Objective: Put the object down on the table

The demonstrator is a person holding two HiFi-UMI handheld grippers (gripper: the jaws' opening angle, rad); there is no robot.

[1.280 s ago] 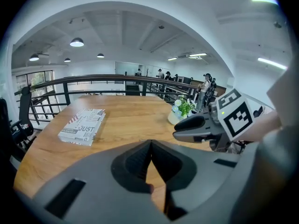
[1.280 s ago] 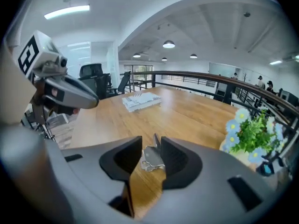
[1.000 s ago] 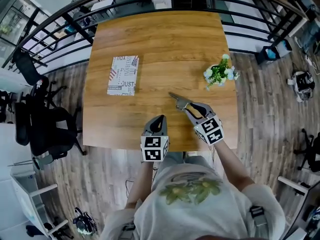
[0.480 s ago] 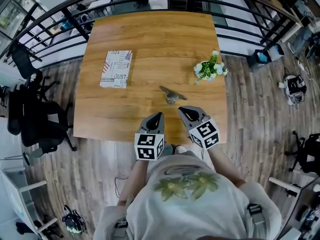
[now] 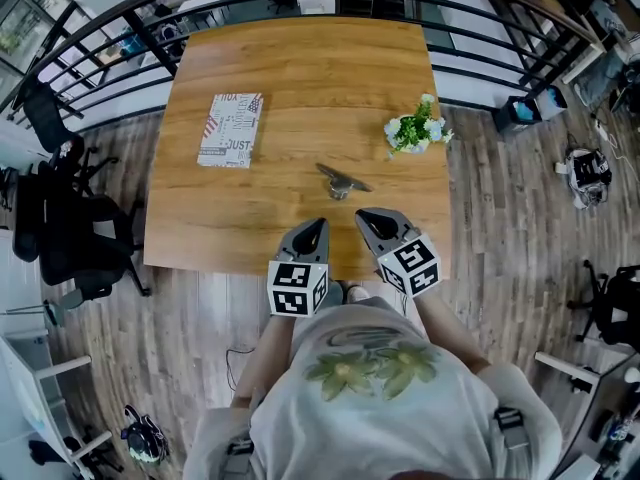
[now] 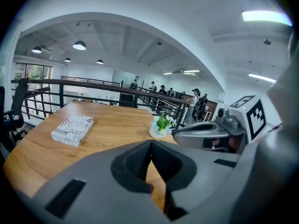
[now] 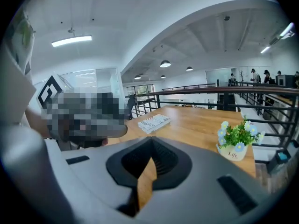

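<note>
A small grey metal object (image 5: 341, 181) with a thin flat arm lies on the wooden table (image 5: 300, 78), near its front middle. Nothing touches it. My right gripper (image 5: 368, 216) hovers just short of it, over the table's near edge, with its jaws shut and empty. Beside it on the left, my left gripper (image 5: 315, 226) is also shut and empty. In the left gripper view the jaws (image 6: 150, 141) meet at a point. The right gripper view shows the same for the right gripper (image 7: 150, 139). Neither gripper view shows the metal object.
A printed book (image 5: 231, 129) lies at the table's left. A small pot of flowers (image 5: 413, 130) stands at the right. Black office chairs (image 5: 70, 238) stand left of the table, and a black railing (image 5: 120, 28) runs behind it. Bags lie on the floor at the right.
My right gripper has let go of the metal object, drawn back toward the table's near edge and shut. The object now lies alone on the table. The left gripper has barely moved.
</note>
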